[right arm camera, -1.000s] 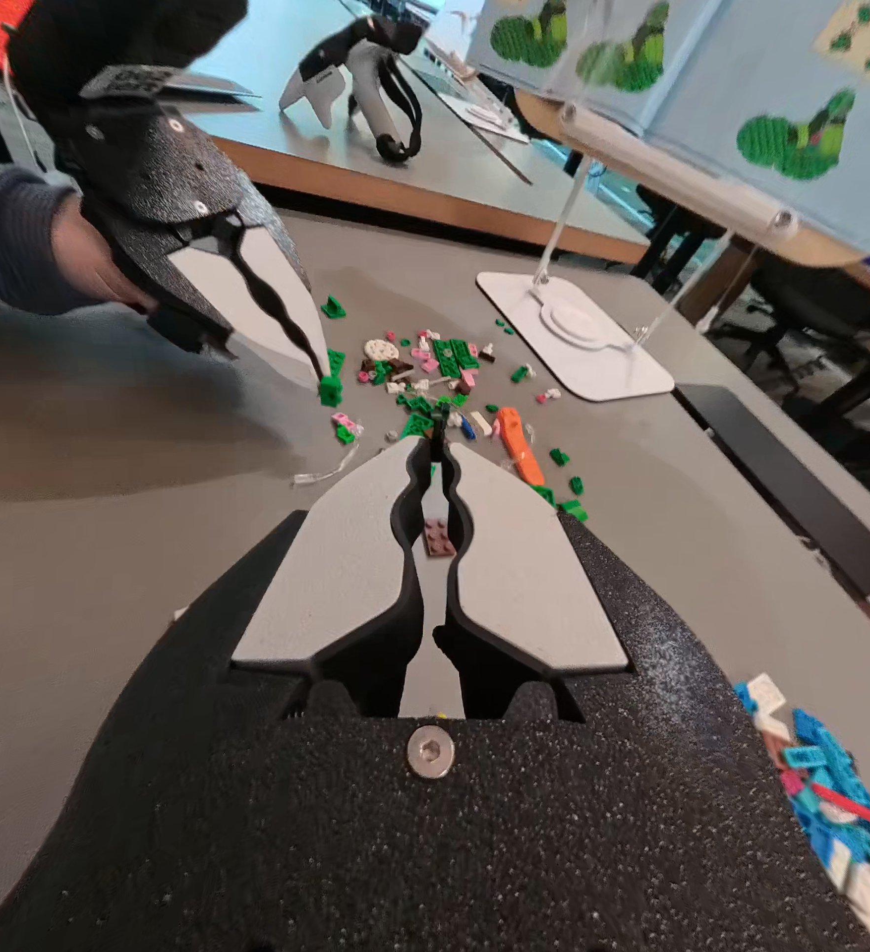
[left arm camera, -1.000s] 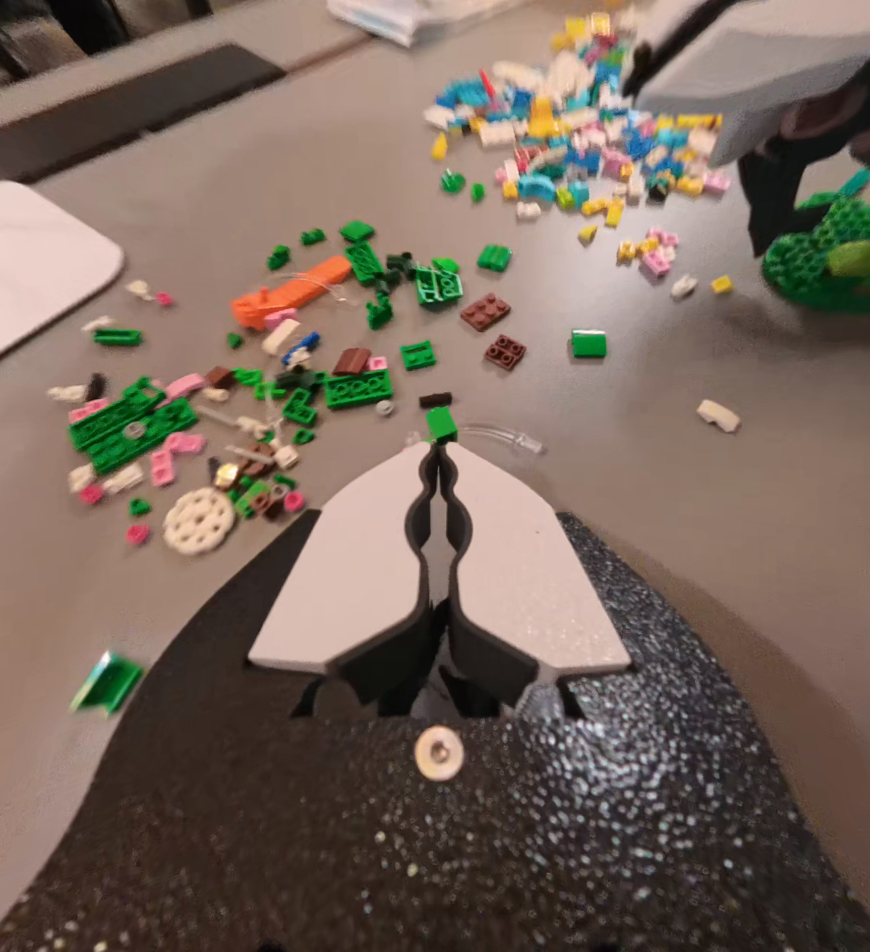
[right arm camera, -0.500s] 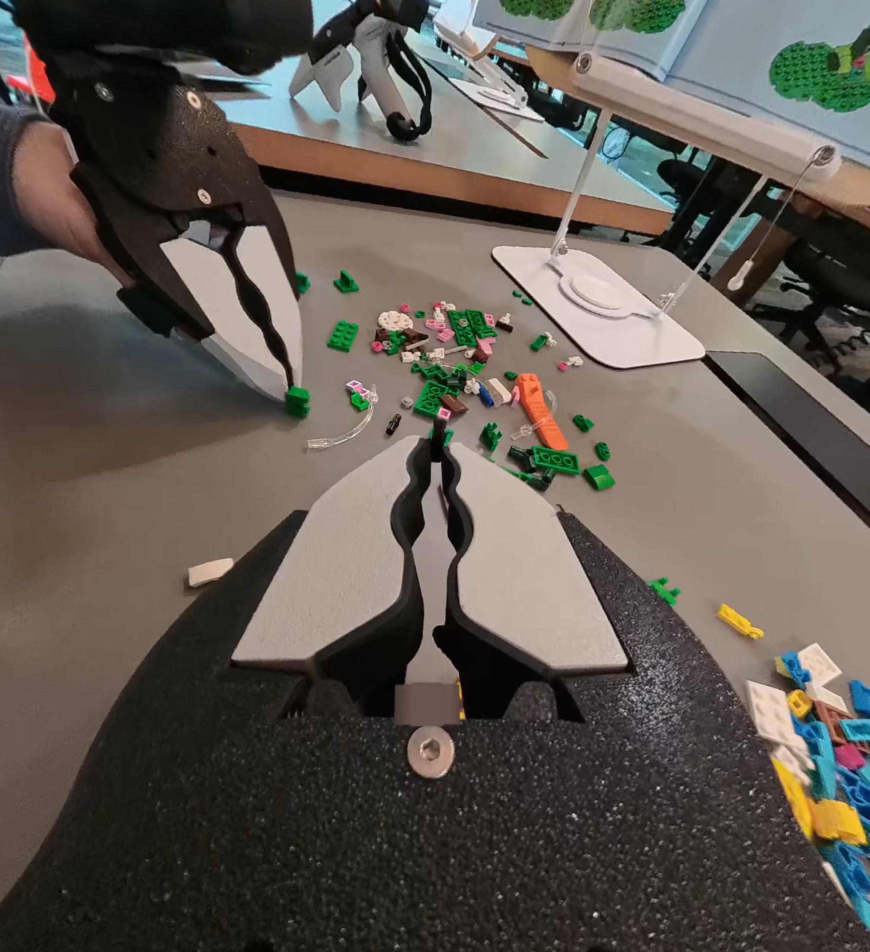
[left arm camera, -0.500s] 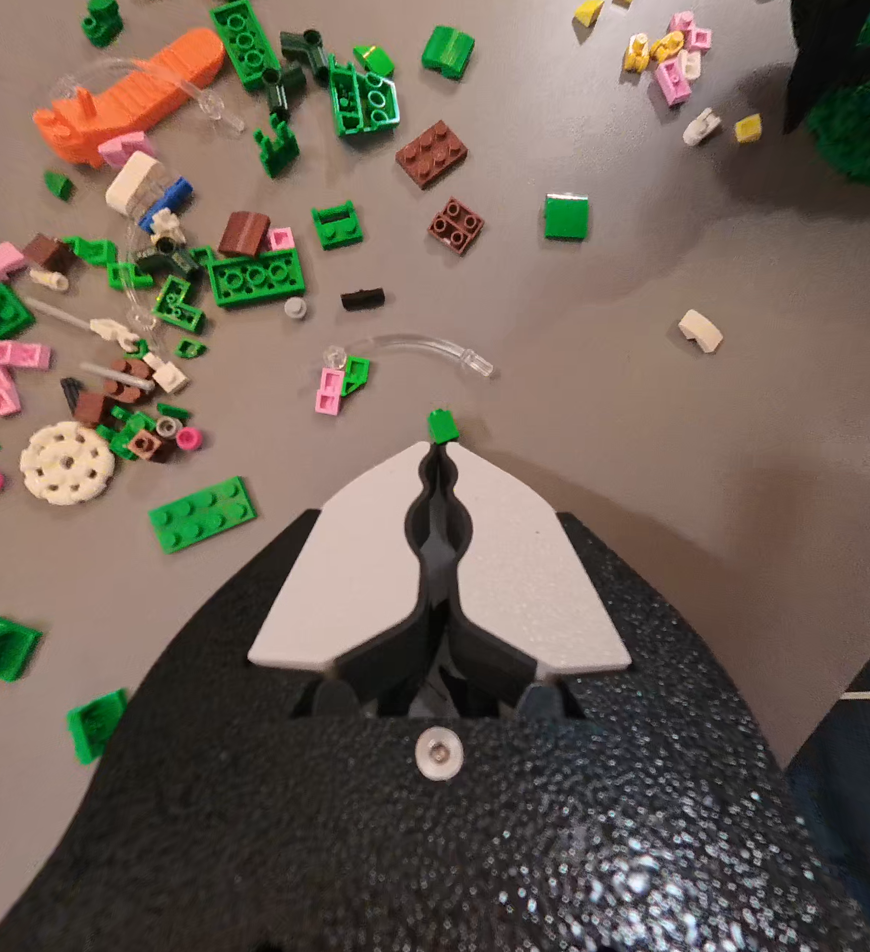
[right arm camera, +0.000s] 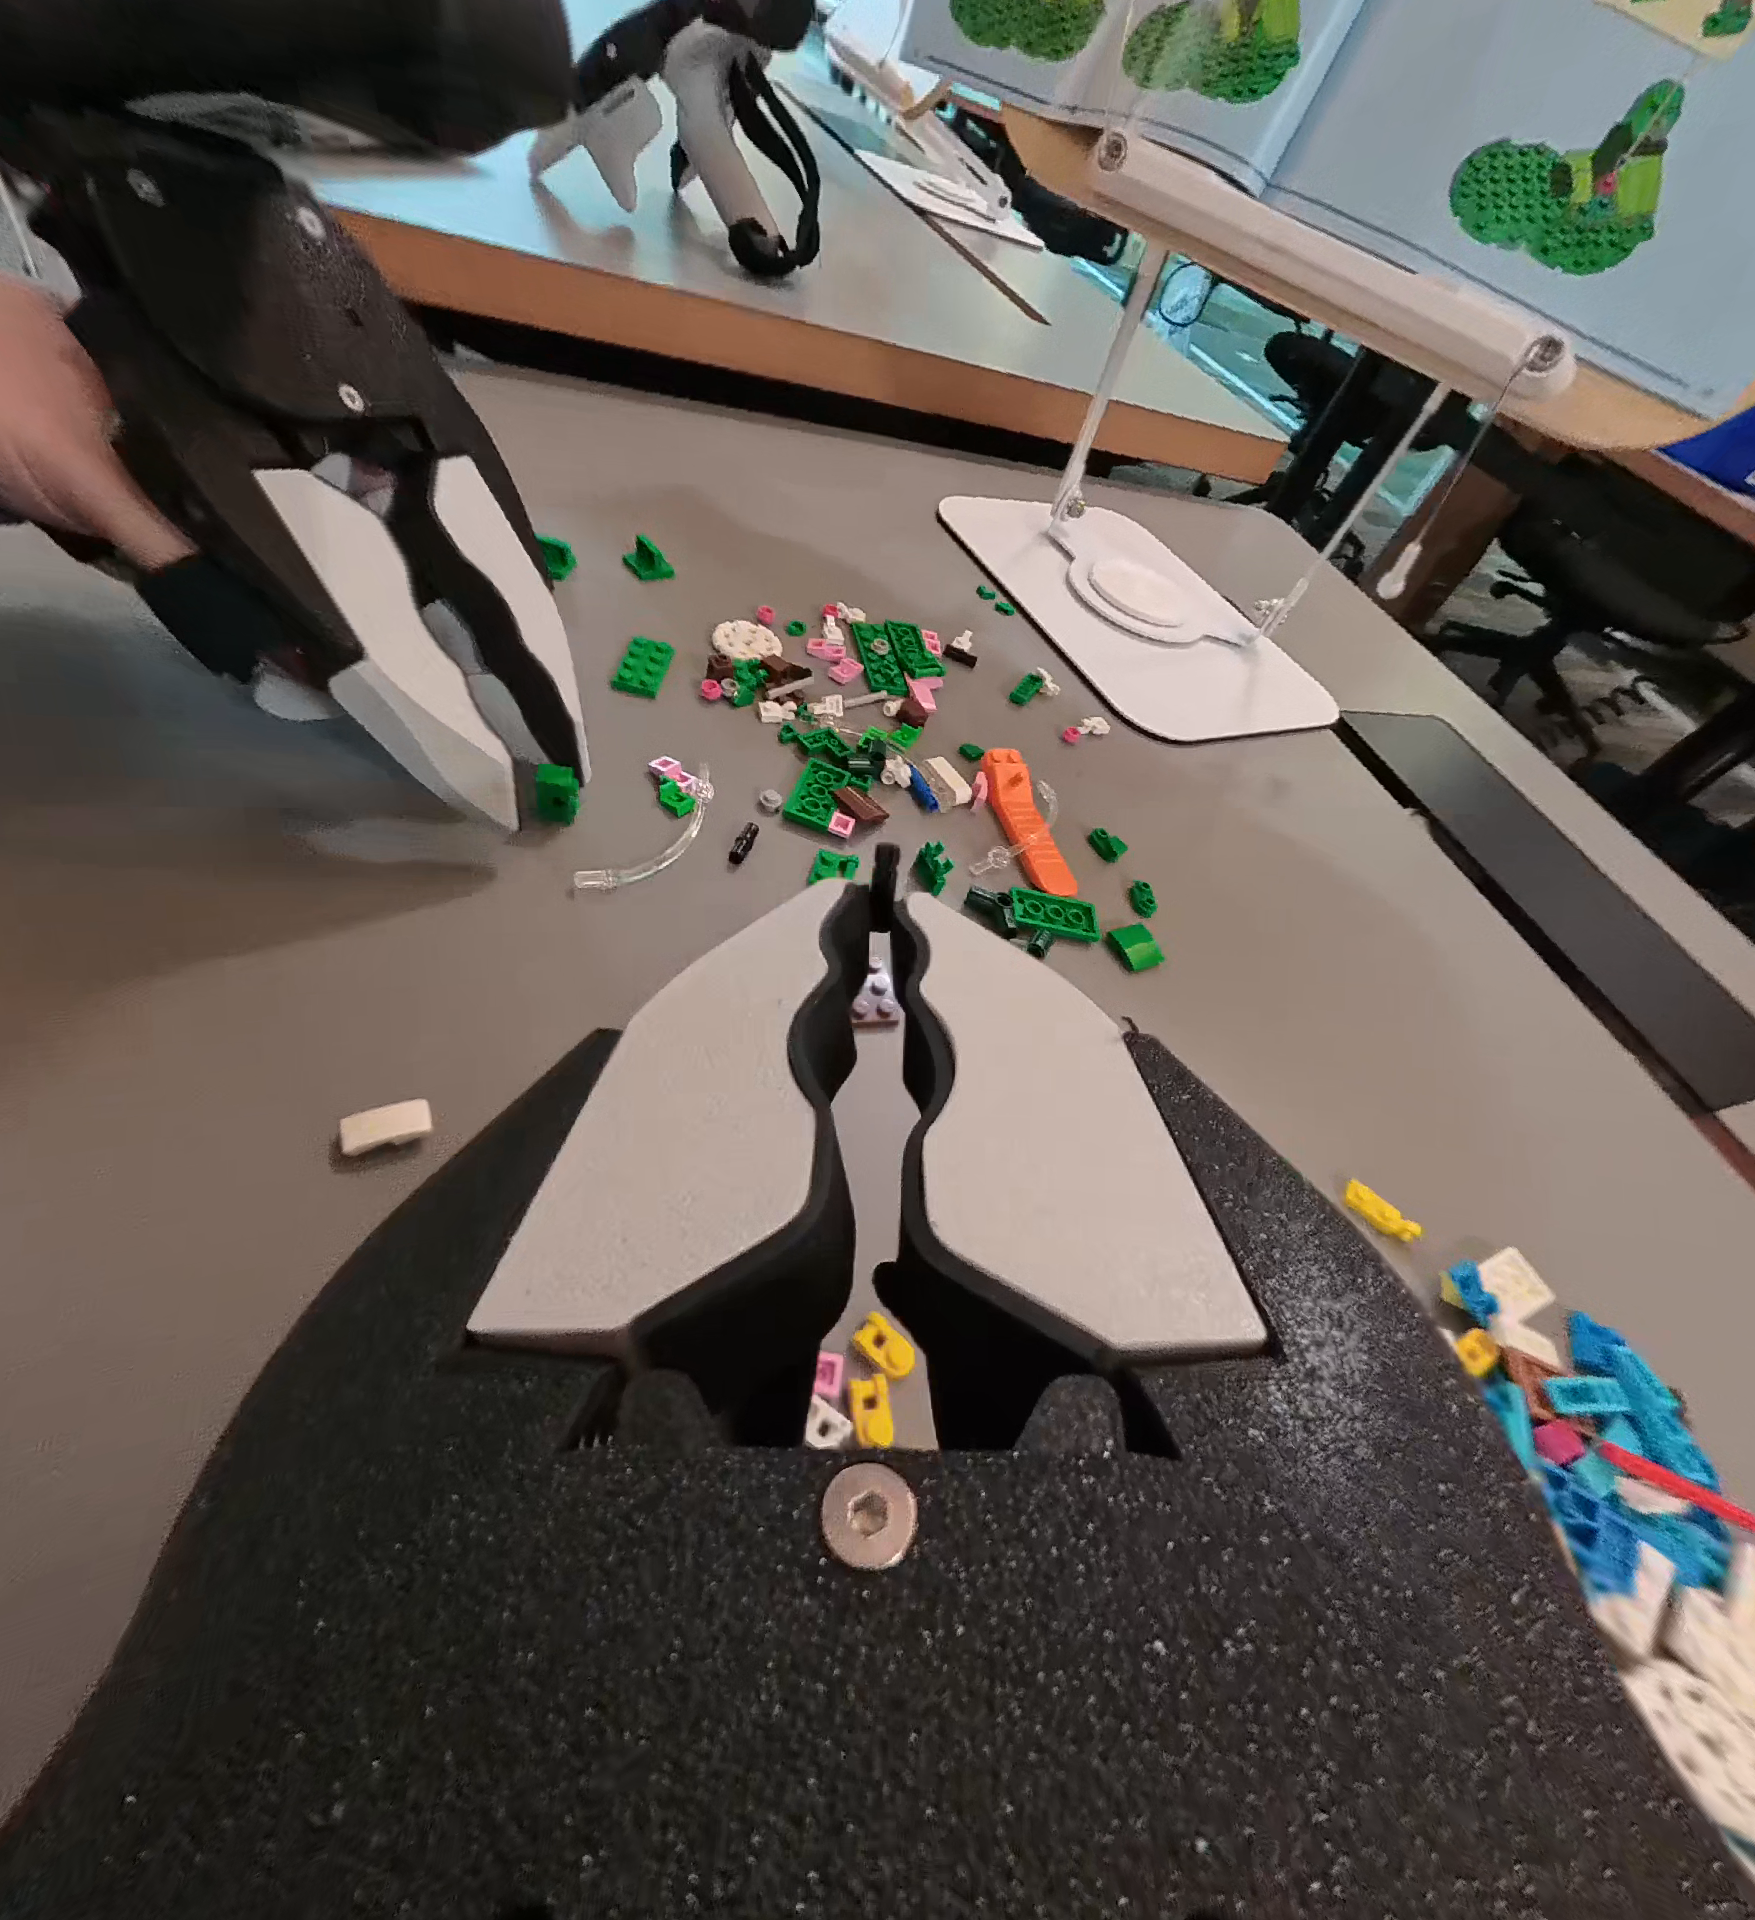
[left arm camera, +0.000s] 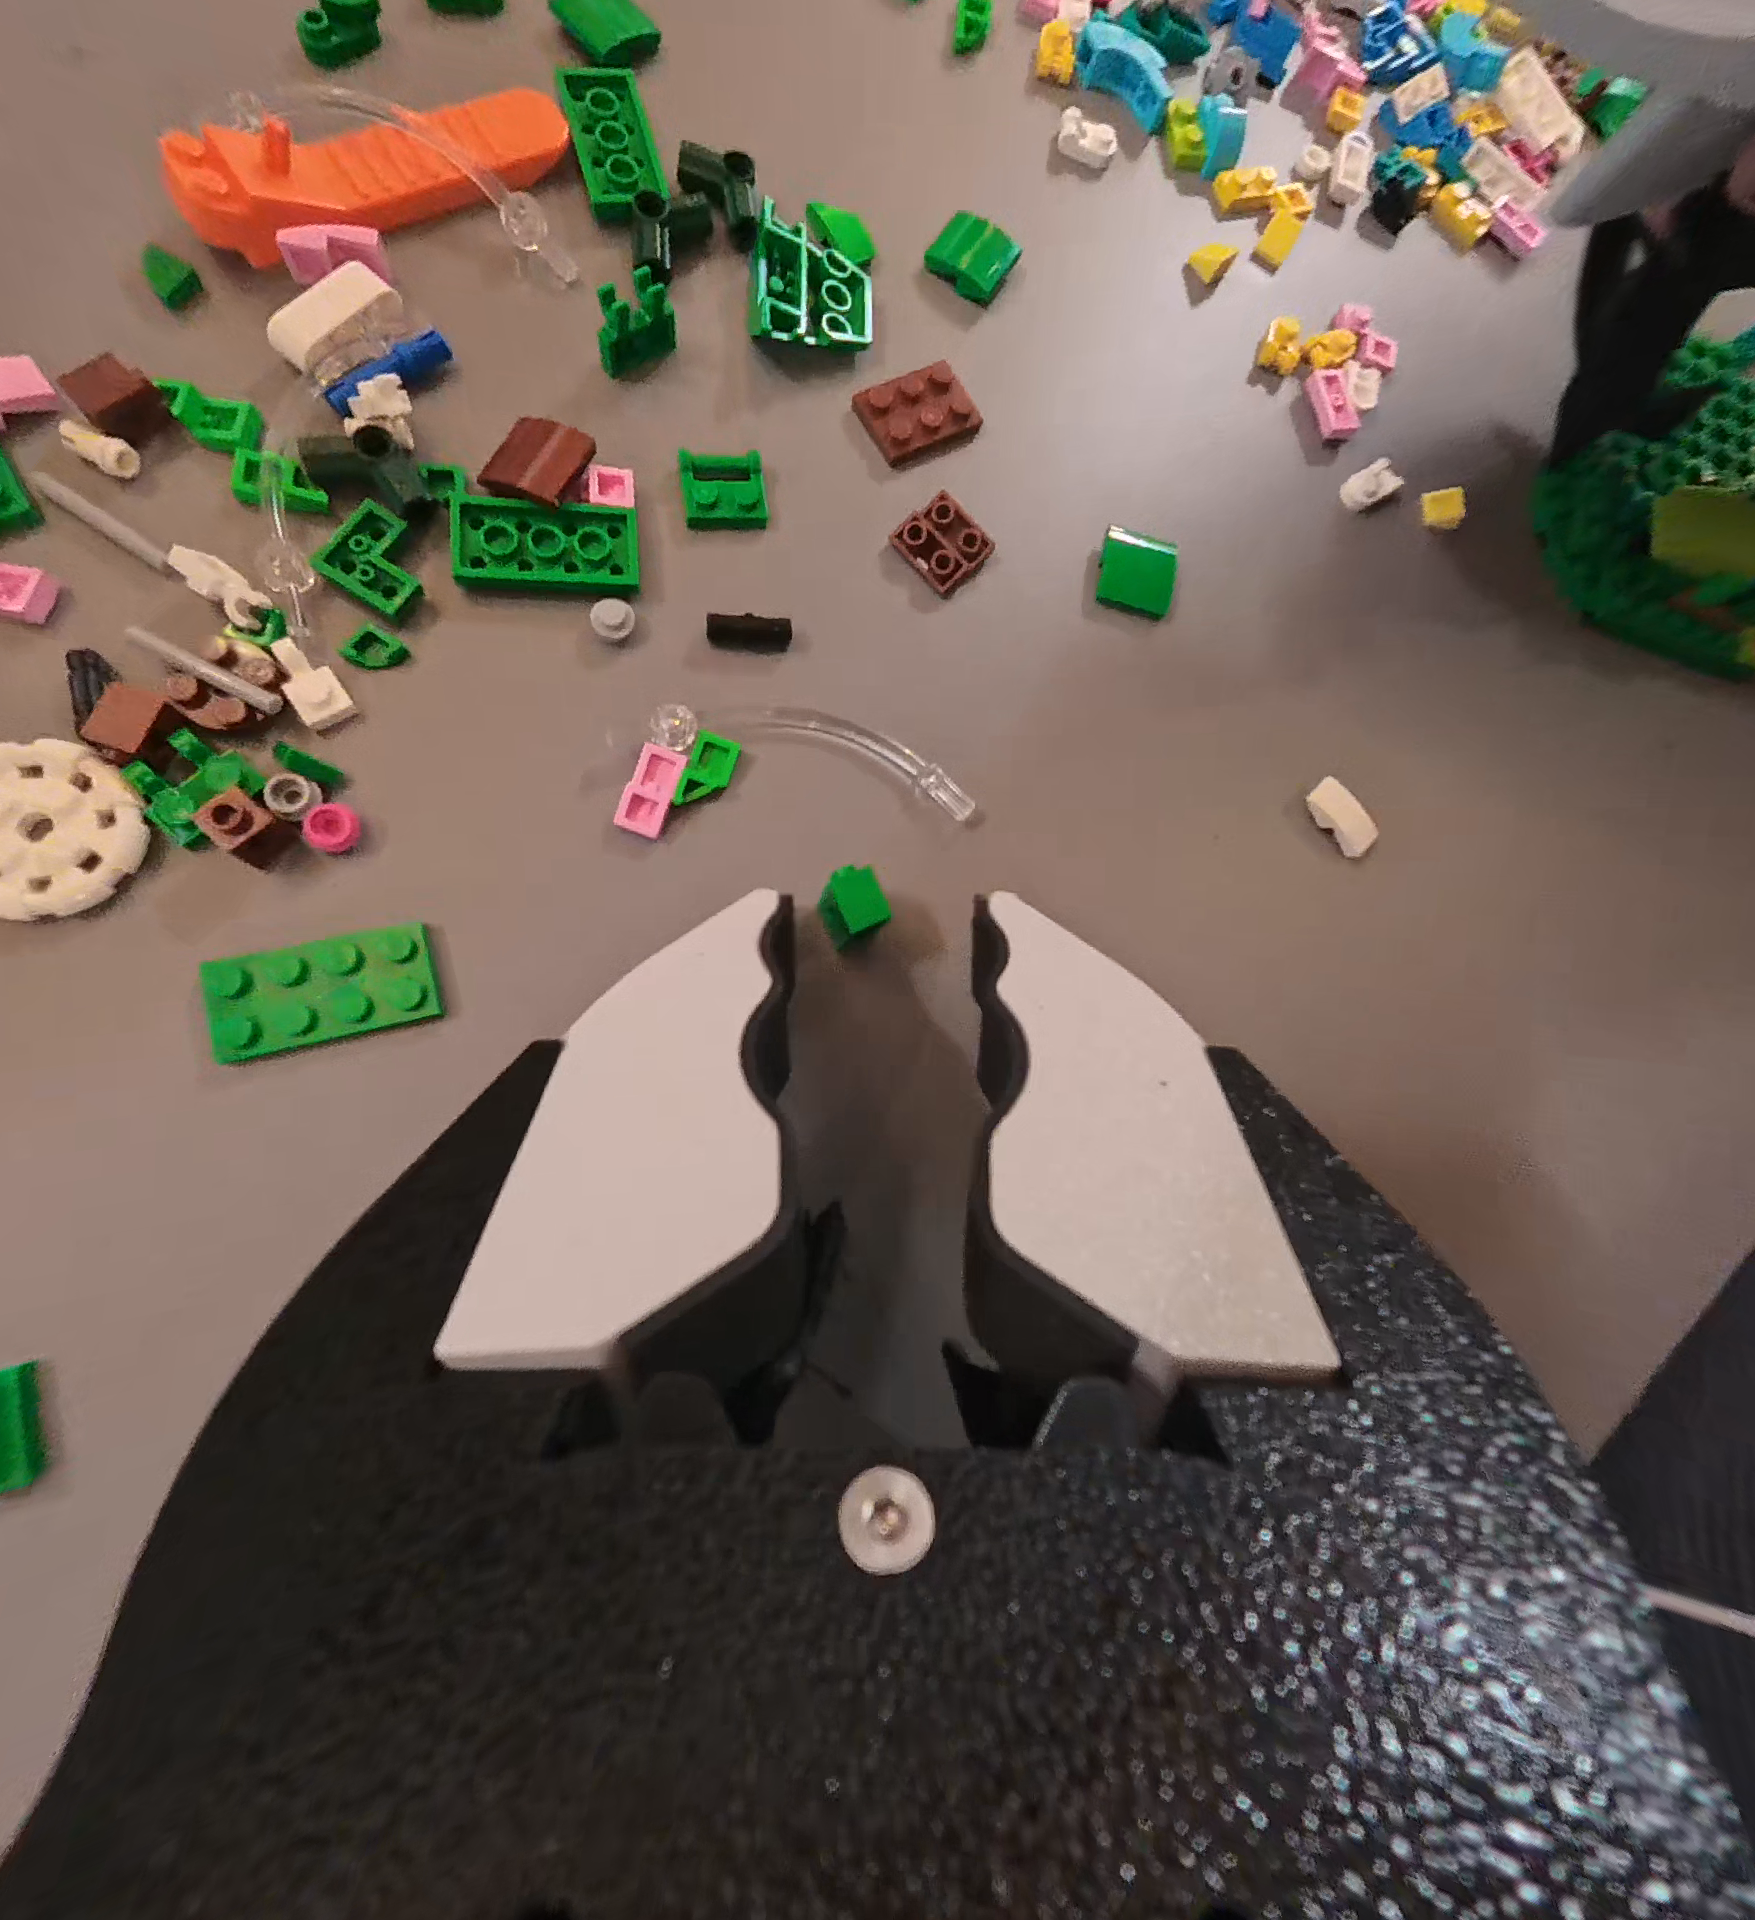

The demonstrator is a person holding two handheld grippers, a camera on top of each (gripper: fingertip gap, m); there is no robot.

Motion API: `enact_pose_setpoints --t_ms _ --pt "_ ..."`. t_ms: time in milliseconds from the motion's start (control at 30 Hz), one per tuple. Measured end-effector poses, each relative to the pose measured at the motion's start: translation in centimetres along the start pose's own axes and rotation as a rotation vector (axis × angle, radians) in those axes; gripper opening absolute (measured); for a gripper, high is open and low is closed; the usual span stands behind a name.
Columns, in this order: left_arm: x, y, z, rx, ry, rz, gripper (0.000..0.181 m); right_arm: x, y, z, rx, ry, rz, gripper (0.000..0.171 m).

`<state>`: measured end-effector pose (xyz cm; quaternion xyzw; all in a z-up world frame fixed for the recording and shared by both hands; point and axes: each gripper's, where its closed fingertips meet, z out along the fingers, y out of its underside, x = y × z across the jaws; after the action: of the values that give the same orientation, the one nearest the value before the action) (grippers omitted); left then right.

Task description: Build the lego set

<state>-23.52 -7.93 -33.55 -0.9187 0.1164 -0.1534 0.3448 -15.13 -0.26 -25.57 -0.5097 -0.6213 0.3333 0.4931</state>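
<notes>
Left wrist view: my left claw (left arm camera: 883,904) stands well open over the grey desk (left arm camera: 1268,1039), holding nothing. A small green brick (left arm camera: 855,906) sits on the desk between the tips, closer to the left finger; I cannot tell whether it touches that finger. At 12 o'clock from it lie a clear curved rod (left arm camera: 852,743) and a pink plate (left arm camera: 649,790); at 9 o'clock, a green 2x4 plate (left arm camera: 320,992). The partly built green model (left arm camera: 1683,561) is at 2 o'clock, well apart.

Right wrist view: my right claw (right arm camera: 883,899) is nearly closed, pinching a thin dark piece (right arm camera: 884,878) at the very tips; too small to identify. The left claw (right arm camera: 540,790) shows at 10 o'clock, the green brick (right arm camera: 555,792) at its tips.

Handling, my judgement: the brick is hard moulded plastic, very light, stiff, smooth-sided. It will not deform or break, but it may skid on the desk or twist out of a slanted pinch. I would take it square across two opposite flat side walls, low enough to leave the studs clear for seating. The clear rod looks thinner and more likely to flex or roll.

Writing: no readable brand or label on the bricks. An instruction sheet (right arm camera: 1538,135) on a stand at 1 o'clock shows pictures of the green model; I read no text there.
</notes>
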Motion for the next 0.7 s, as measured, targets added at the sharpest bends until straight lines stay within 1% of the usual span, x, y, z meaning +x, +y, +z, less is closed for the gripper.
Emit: enact_pose_setpoints --t_ms 33,67,133,167,233,333,400,433,500,600,633,700 --pt "-0.1 0.1 0.3 -0.006 -0.021 -0.001 0.025 -0.2 -0.1 0.0 -0.007 0.002 -0.026 0.003" --pt "-0.4 0.0 0.4 -0.004 -0.047 0.003 0.010 -0.4 -0.1 0.0 -0.014 -0.001 -0.049 0.003" --pt "-0.3 -0.2 0.5 0.008 -0.060 0.017 0.008 -0.8 -0.2 0.0 -0.026 -0.013 -0.086 0.003" --pt "0.0 -0.9 0.4 0.047 -0.058 0.036 0.008 -1.0 -0.3 -0.1 -0.028 -0.021 -0.093 0.003" --pt "0.7 -3.6 -0.5 0.214 -0.077 0.132 0.008 -1.3 -0.9 -0.3 -0.015 -0.042 -0.078 0.003" --pt "2.5 -8.8 -2.9 0.536 -0.149 0.368 0.008 -1.3 -1.9 -0.8 0.036 -0.058 -0.045 0.003" --pt "4.4 -11.3 -4.1 0.721 -0.172 0.495 0.007 -1.5 -2.7 -1.1 0.103 -0.092 0.010 0.003" --pt "5.1 -12.2 -4.4 0.785 -0.186 0.547 0.007 -1.6 -3.0 -1.3 0.132 -0.115 0.040 0.003" --pt "6.5 -13.5 -4.6 0.901 -0.195 0.623 0.007 -1.4 -3.3 -1.6 0.174 -0.122 0.065 0.003" --pt "8.0 -14.3 -4.4 1.058 -0.202 0.717 0.007 -0.6 -3.0 -1.8 0.153 -0.085 0.050 0.003" --pt "8.5 -14.4 -3.9 1.074 -0.182 0.742 0.007 -0.3 -2.9 -1.9 0.147 -0.084 0.063 0.003" --pt "9.3 -14.5 -3.0 1.073 -0.094 0.750 0.008 0.0 -2.6 -1.9 0.135 -0.101 0.125 0.003"
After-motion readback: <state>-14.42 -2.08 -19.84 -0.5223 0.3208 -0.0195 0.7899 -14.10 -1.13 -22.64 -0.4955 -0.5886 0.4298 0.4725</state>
